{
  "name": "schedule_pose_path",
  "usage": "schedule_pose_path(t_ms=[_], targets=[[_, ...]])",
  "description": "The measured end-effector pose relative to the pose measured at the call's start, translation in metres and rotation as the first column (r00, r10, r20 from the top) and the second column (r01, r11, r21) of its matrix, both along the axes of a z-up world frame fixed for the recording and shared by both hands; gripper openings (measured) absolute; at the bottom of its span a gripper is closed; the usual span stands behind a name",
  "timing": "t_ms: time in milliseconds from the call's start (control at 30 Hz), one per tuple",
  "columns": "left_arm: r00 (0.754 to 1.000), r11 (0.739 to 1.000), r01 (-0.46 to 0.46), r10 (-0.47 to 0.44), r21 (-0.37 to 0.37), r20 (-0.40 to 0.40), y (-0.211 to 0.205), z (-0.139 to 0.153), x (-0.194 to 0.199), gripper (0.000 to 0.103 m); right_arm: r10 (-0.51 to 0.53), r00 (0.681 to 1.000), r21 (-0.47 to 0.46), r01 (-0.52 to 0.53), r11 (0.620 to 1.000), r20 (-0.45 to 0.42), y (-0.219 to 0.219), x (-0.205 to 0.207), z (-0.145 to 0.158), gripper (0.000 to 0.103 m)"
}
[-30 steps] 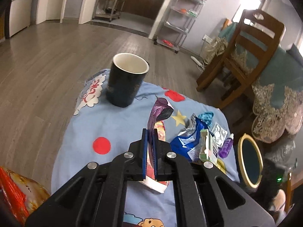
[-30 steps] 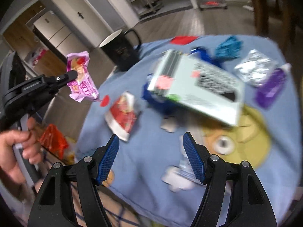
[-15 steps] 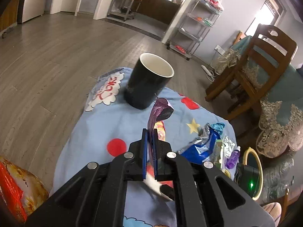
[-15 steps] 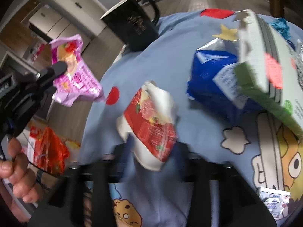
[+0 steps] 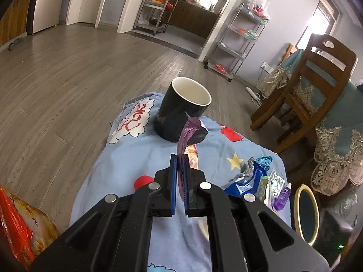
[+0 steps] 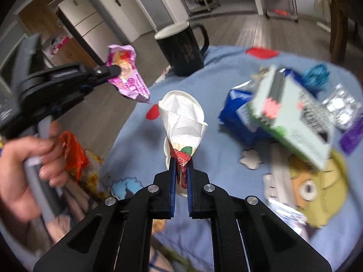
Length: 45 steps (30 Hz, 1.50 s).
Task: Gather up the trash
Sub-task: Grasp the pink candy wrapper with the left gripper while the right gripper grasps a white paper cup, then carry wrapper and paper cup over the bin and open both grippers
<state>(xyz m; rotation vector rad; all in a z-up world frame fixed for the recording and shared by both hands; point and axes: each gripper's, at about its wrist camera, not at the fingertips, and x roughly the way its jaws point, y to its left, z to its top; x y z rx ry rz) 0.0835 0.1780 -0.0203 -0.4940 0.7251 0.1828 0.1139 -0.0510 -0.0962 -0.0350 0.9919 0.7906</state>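
Observation:
My left gripper (image 5: 180, 165) is shut on a purple snack wrapper (image 5: 190, 131), held in the air over the blue cartoon tablecloth (image 5: 127, 158). The right wrist view shows this left gripper (image 6: 113, 69) at the left, in a person's hand (image 6: 27, 165), with the pink-purple wrapper (image 6: 128, 77) sticking out. My right gripper (image 6: 181, 170) has its jaws closing tight on the red printed end of a crushed paper cup (image 6: 183, 117). The cup's white mouth points away from me, a little above the cloth.
A black mug (image 5: 181, 111) stands at the table's far side. A blue packet (image 6: 238, 111), a green-white box (image 6: 292, 117), a teal wrapper (image 6: 317, 77), a foil sachet (image 6: 344, 104) and a purple bottle (image 6: 351, 136) lie at right. An orange bag (image 5: 15, 224) sits low left, a wooden chair (image 5: 317, 86) at right.
My right gripper went from open to shut on the crushed paper cup and raised it off the cloth. The left gripper kept its hold on the purple wrapper and barely moved.

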Motion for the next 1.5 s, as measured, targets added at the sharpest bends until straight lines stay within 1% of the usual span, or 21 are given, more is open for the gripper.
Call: schedule_pose_path(t_ms=[100,200,300,400,533,600,733,800,867,967,1033,1167,1200,1267,1400,1433,1500], targets=[[1.0,1.0,0.007,-0.007,-0.013,0.008,-0.002,0.001,-0.001,0.004,0.006,0.998,-0.007,-0.006,1.0,0.059,-0.024,-0.01,0.021,0.009],[1.0,1.0,0.024,-0.024,-0.02,0.02,-0.008,0.002,-0.001,0.004,-0.007,0.994,0.006,0.007,1.0,0.107,-0.051,-0.017,0.042,0.009],[0.998,0.999,0.052,-0.052,-0.012,0.038,-0.018,0.008,0.0,0.004,-0.035,0.988,0.027,0.032,0.999,0.148,-0.079,-0.02,0.064,0.009],[0.994,0.996,0.085,-0.085,0.001,0.062,-0.031,0.015,0.001,0.004,-0.077,0.981,0.046,0.07,0.997,0.176,-0.105,-0.02,0.077,0.009],[0.988,0.992,0.122,-0.123,0.023,0.087,-0.048,0.024,0.003,0.004,-0.134,0.974,0.063,0.124,0.99,0.183,-0.135,-0.018,0.081,0.009],[0.986,0.991,0.135,-0.136,0.02,0.097,-0.054,0.028,0.005,0.004,-0.162,0.969,0.065,0.152,0.986,0.187,-0.149,-0.016,0.081,0.009],[0.976,0.982,0.189,-0.191,0.024,0.109,-0.075,0.034,0.01,0.004,-0.224,0.954,0.04,0.221,0.975,0.201,-0.173,-0.014,0.078,0.009],[0.967,0.973,0.229,-0.231,0.029,0.11,-0.091,0.036,0.015,0.004,-0.265,0.941,0.012,0.269,0.963,0.211,-0.188,-0.01,0.074,0.009],[0.959,0.965,0.261,-0.263,0.035,0.109,-0.106,0.037,0.019,0.004,-0.304,0.928,0.003,0.311,0.95,0.217,-0.202,-0.009,0.073,0.009],[0.939,0.945,0.325,-0.327,0.041,0.104,-0.136,0.039,0.026,0.004,-0.363,0.904,-0.005,0.374,0.928,0.228,-0.223,-0.007,0.071,0.009],[0.92,0.926,0.375,-0.378,0.048,0.099,-0.16,0.038,0.031,0.004,-0.406,0.882,-0.008,0.42,0.908,0.241,-0.238,-0.008,0.071,0.009],[0.876,0.879,0.472,-0.476,0.066,0.081,-0.208,0.035,0.038,0.004,-0.486,0.841,0.009,0.498,0.867,0.239,-0.265,-0.01,0.069,0.009],[0.859,0.861,0.503,-0.507,0.07,0.071,-0.225,0.033,0.042,0.004,-0.505,0.83,0.013,0.517,0.856,0.238,-0.271,-0.01,0.069,0.009],[0.839,0.84,0.537,-0.541,0.076,0.059,-0.246,0.03,0.045,0.004,-0.547,0.803,0.022,0.558,0.829,0.236,-0.285,-0.011,0.068,0.009],[0.788,0.788,0.611,-0.614,0.073,0.039,-0.293,0.022,0.055,0.004,-0.615,0.75,0.026,0.628,0.777,0.243,-0.303,-0.011,0.068,0.009],[0.778,0.778,0.625,-0.628,0.068,0.034,-0.304,0.02,0.057,0.004,-0.633,0.734,0.025,0.648,0.761,0.244,-0.308,-0.011,0.068,0.009],[0.759,0.759,0.649,-0.651,0.046,0.029,-0.324,0.015,0.063,0.004,-0.658,0.715,0.024,0.673,0.74,0.238,-0.314,-0.01,0.067,0.009]])
